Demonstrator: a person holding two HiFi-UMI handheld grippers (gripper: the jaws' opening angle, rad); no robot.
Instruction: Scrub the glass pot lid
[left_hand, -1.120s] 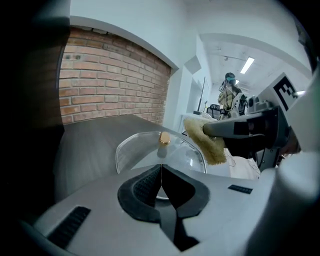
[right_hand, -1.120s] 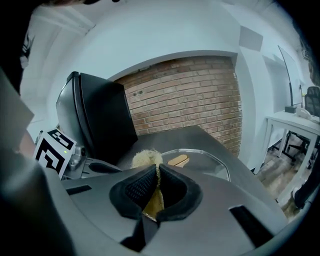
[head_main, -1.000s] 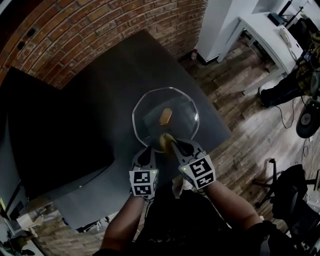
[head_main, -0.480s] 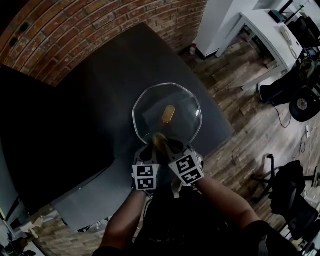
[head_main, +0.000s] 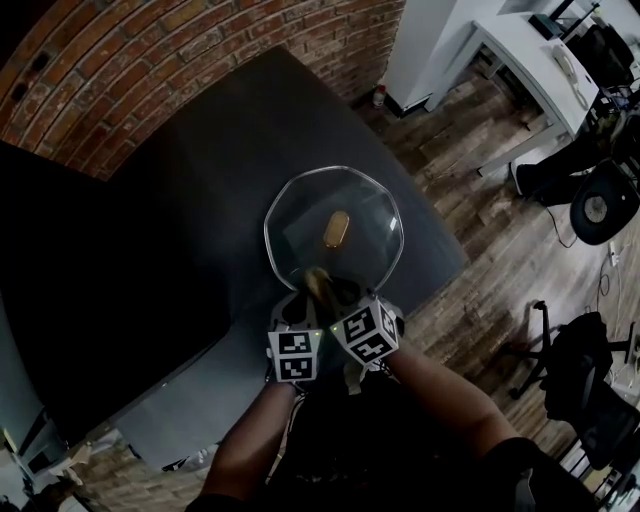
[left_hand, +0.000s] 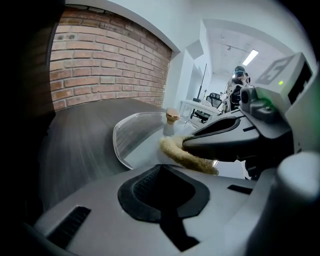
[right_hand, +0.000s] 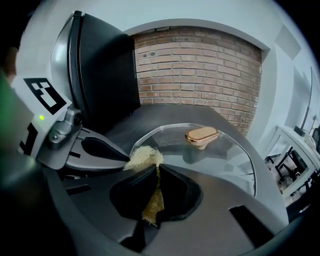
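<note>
A brick wall (head_main: 180, 60) runs behind the dark surface (head_main: 180, 200) at the left and far side. Near the surface's front edge the left gripper (head_main: 293, 305) points toward the near rim of the glass pot lid (head_main: 300, 215). In the left gripper view, this left gripper (left_hand: 162, 180) has its dark pads pressed together with nothing between them, and the lid (left_hand: 132, 135) lies just beyond its tip. Whether the tip touches the rim cannot be told.

The lid rests flat on the surface, about midway across it, with its gold knob (head_main: 336, 229) upward at the centre.

Just to the right, close beside the left one, the right gripper (head_main: 338, 292) is clamped on a yellowish fibrous scrubber (head_main: 318, 280). In the right gripper view, the scrubber (right_hand: 144, 157) is pinched between the jaws of the right gripper (right_hand: 156, 180). Its free end sticks out past the tips and sits on the lid's near rim (right_hand: 150, 137), with the knob (right_hand: 201, 135) farther off.

Right of the surface lies a wooden floor (head_main: 500, 240), with a white desk (head_main: 520, 50) at the far right.
</note>
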